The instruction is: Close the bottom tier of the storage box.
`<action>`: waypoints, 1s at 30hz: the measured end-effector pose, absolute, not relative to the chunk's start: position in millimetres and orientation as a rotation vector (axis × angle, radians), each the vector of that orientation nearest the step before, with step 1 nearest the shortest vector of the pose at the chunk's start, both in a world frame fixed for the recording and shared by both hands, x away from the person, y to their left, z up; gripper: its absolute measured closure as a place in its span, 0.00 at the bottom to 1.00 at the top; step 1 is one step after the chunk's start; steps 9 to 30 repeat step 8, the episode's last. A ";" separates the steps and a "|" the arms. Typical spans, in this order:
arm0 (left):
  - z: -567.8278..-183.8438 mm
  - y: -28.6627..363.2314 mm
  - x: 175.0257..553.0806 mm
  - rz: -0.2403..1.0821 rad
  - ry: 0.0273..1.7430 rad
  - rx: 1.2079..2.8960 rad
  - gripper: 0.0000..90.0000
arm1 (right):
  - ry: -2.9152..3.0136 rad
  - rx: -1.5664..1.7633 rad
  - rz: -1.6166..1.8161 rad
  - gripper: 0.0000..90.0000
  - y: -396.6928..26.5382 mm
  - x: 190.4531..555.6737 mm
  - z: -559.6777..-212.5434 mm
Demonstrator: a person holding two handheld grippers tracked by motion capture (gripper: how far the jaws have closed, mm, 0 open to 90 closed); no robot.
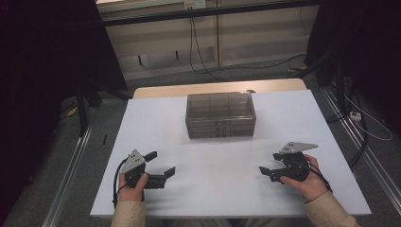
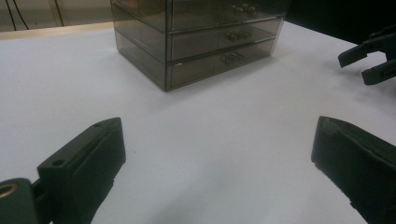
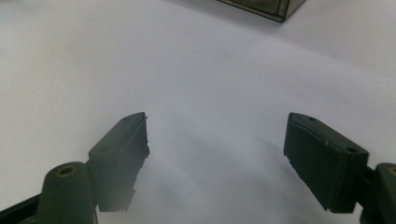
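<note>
A smoky clear plastic drawer box (image 1: 221,115) stands at the back middle of the white table (image 1: 189,156); its drawer fronts with small knobs (image 2: 219,42) face me in the left gripper view, and a corner of it (image 3: 264,7) shows in the right gripper view. My left gripper (image 1: 160,162) rests near the front left, jaws wide apart with nothing between them (image 2: 217,154). My right gripper (image 1: 268,163) sits at the front right, open and empty (image 3: 217,149), its tips pointing left; it also appears far off in the left gripper view (image 2: 369,58).
Bare white table surface lies between the grippers and the drawer box. A wooden desk edge (image 1: 217,88) shows behind the white top. Cables (image 1: 198,52) run over the floor beyond, and dark stands (image 1: 82,99) flank the table.
</note>
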State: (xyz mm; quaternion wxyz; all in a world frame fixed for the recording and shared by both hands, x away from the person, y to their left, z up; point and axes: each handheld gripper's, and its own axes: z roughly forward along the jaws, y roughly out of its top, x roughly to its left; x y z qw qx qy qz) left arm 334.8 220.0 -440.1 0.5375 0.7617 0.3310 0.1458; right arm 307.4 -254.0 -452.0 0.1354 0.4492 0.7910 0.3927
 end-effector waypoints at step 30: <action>-440.3 219.7 335.3 0.348 0.791 1.811 0.03 | 2.284 1.299 1.141 0.24 -256.8 306.7 -451.7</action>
